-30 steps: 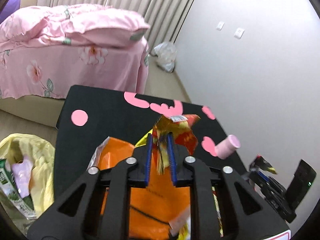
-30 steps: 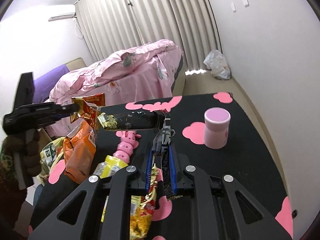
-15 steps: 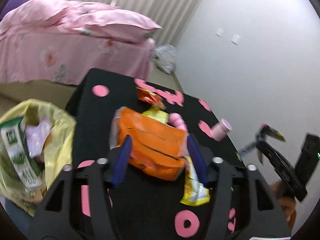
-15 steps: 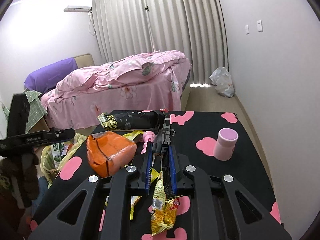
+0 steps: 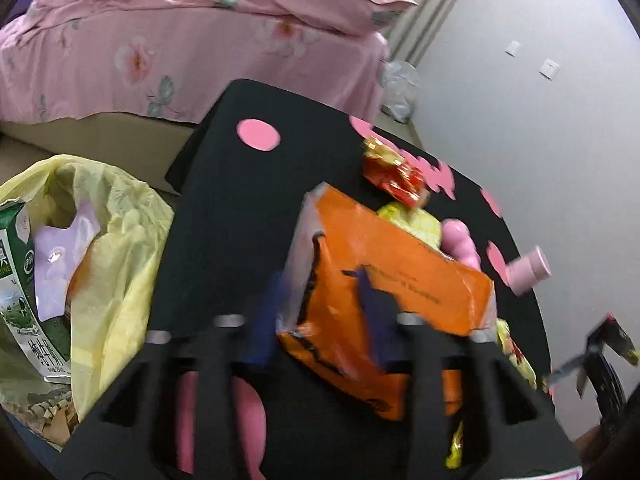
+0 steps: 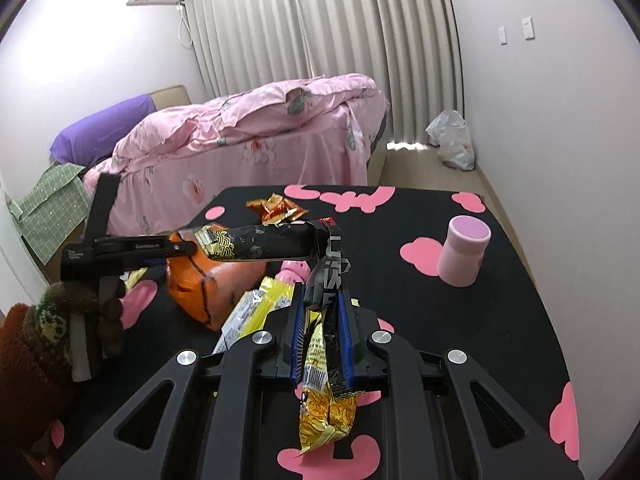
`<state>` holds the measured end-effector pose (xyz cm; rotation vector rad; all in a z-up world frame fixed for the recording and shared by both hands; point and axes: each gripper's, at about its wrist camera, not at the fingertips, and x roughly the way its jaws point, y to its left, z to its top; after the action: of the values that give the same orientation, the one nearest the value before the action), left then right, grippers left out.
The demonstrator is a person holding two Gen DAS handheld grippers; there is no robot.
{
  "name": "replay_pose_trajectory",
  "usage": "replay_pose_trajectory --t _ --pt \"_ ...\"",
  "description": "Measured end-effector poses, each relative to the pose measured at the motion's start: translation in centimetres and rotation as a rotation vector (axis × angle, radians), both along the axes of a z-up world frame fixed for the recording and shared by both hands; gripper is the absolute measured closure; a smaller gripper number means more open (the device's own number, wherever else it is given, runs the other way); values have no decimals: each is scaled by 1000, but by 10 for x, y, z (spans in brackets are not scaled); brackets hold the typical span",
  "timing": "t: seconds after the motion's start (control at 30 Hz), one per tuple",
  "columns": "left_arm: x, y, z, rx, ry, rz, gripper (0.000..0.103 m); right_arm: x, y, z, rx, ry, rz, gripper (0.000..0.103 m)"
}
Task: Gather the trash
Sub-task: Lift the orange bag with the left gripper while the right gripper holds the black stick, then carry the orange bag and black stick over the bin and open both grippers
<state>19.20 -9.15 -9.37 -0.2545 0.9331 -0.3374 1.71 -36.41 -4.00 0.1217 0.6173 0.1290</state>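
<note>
My left gripper point(image 5: 320, 296) is open, its blue fingers blurred on either side of the near corner of an orange snack bag point(image 5: 384, 292) on the black table point(image 5: 224, 208). It also shows in the right wrist view point(image 6: 160, 256), over the orange bag point(image 6: 208, 284). My right gripper point(image 6: 322, 308) is shut on a long black-and-gold wrapper point(image 6: 256, 242), held above the table. A red-gold wrapper point(image 5: 394, 174) lies beyond the orange bag; it also shows in the right wrist view point(image 6: 276, 208). A yellow trash bag point(image 5: 108, 240) with trash in it hangs at the table's left.
A pink cup point(image 6: 464, 250) stands on the right of the table point(image 6: 520, 300). A yellow wrapper point(image 6: 256, 306) and a pink toy point(image 5: 460, 240) lie by the orange bag. A pink bed point(image 6: 256, 148) is behind, and a white bag point(image 6: 452, 144) sits on the floor by the curtain.
My left gripper let go of the red-gold wrapper, which now lies on the table, opened wide and moved down around the orange bag. My right gripper lifted the black wrapper higher.
</note>
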Motion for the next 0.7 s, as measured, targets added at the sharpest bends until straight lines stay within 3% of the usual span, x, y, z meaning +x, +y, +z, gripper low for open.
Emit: replay_pose_trajectory --t 0.07,0.37,0.7 --pt "-15 3 9 -16 -36 -13 75 1 2 -1 -4 3 0 88" --pt "-88 32 63 66 -230 11 76 0 25 9 -13 -12 42 88" --pt "-117 81 104 195 -390 92 75 3 81 44 -89 -78 139 88"
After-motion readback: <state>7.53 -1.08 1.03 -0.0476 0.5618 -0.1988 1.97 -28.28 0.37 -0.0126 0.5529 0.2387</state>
